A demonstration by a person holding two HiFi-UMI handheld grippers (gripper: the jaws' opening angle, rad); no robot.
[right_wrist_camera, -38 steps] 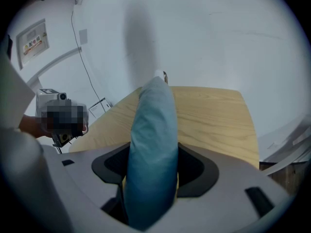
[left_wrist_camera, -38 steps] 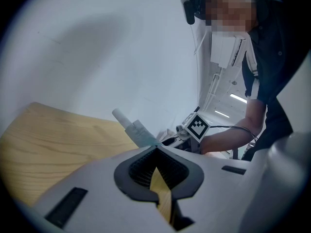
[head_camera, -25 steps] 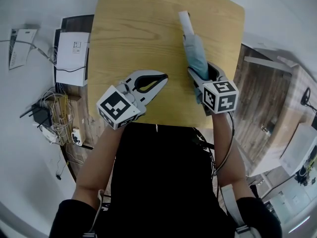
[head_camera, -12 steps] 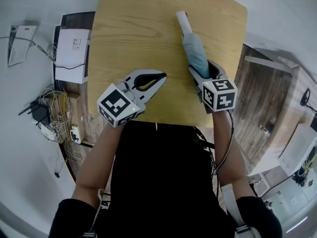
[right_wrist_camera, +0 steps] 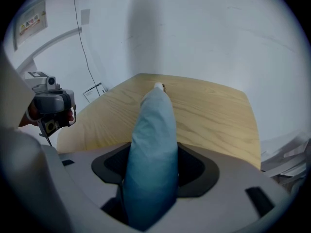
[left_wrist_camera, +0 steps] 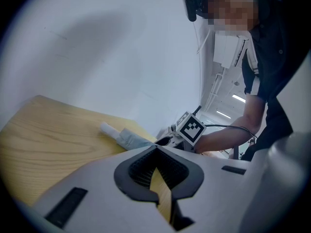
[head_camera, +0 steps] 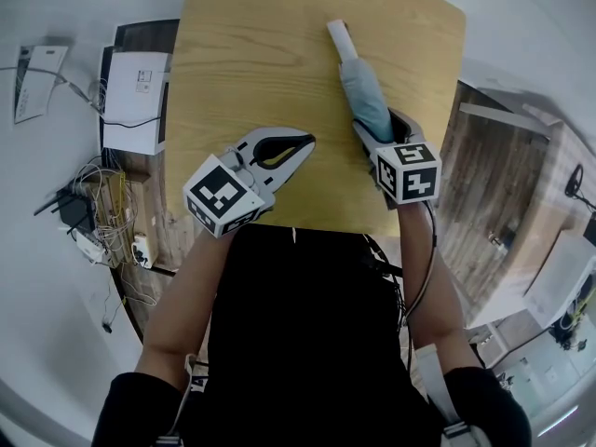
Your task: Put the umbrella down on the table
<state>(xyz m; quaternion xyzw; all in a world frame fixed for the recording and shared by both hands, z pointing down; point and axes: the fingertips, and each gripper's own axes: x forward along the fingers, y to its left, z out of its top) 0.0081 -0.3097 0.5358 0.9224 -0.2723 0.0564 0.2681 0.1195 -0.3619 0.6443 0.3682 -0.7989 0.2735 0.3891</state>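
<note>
- The right gripper (head_camera: 377,141) held a folded pale-blue umbrella (head_camera: 361,91). In the right gripper view its two jaws were pressed against the fabric on either side (right_wrist_camera: 151,166), and the umbrella (right_wrist_camera: 151,135) filled the gap between them.
- From the jaws the umbrella ran away from the person over the wooden table (head_camera: 251,54). Its white end (head_camera: 339,37) pointed toward the far side of the tabletop.
- In the left gripper view the umbrella (left_wrist_camera: 127,137) lay low along the table (left_wrist_camera: 43,135), with its white end close to the wood. I could not tell whether it touched the surface.
- The left gripper (head_camera: 309,142) was over the near edge of the table, to the left of the umbrella and apart from it. Its jaws met at the tips (left_wrist_camera: 157,151) with nothing pinched between them, and only a sliver of the tabletop showed through the opening behind the tips.
- Each gripper's marker cube faced up toward the head camera, and the person's forearms reached in from below.
- On the floor to the left of the table stood a white box (head_camera: 135,105), with a tangle of cables (head_camera: 102,226) nearer the person.
</note>
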